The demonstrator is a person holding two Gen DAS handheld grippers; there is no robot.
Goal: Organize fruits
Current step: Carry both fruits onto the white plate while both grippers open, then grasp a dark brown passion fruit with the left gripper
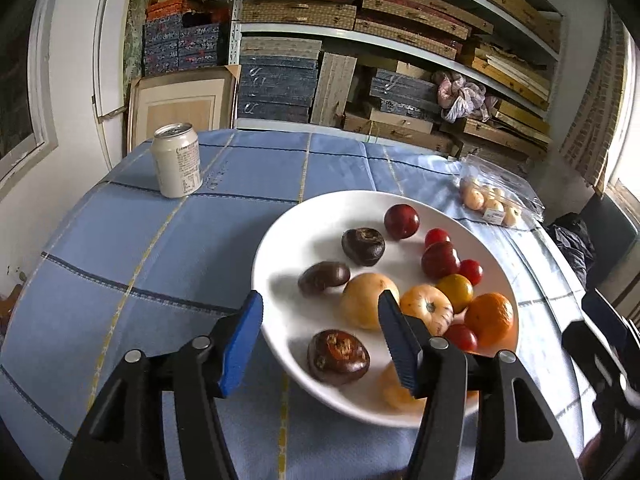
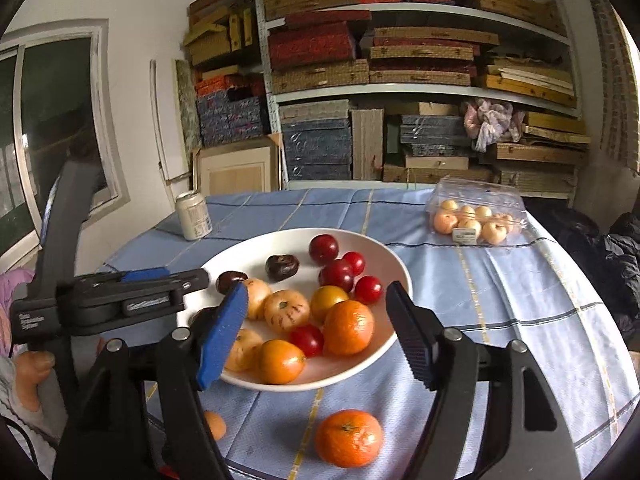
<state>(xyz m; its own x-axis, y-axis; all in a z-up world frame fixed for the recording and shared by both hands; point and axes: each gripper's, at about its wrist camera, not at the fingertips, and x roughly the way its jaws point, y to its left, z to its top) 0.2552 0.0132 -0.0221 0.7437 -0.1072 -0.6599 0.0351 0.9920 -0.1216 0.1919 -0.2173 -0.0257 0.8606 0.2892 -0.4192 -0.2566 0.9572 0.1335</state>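
A white plate (image 1: 288,236) (image 2: 396,280) on the blue checked tablecloth holds several fruits: dark water chestnuts (image 1: 338,356), red plums (image 1: 401,221), cherry tomatoes, pale persimmon-like fruits (image 1: 368,300) and oranges (image 1: 490,318) (image 2: 348,326). My left gripper (image 1: 320,338) is open and empty above the plate's near left rim; it also shows in the right wrist view (image 2: 132,288). My right gripper (image 2: 320,332) is open and empty over the plate's near edge. A loose orange (image 2: 348,438) lies on the cloth in front of the plate. A small pale fruit (image 2: 216,424) lies at the left, partly hidden.
A white drink can (image 1: 177,160) (image 2: 195,216) stands at the table's far left. A clear plastic pack of small pale fruits (image 1: 494,202) (image 2: 474,216) sits at the far right. Shelves of boxes stand behind the table. Dark clothing lies at the right edge.
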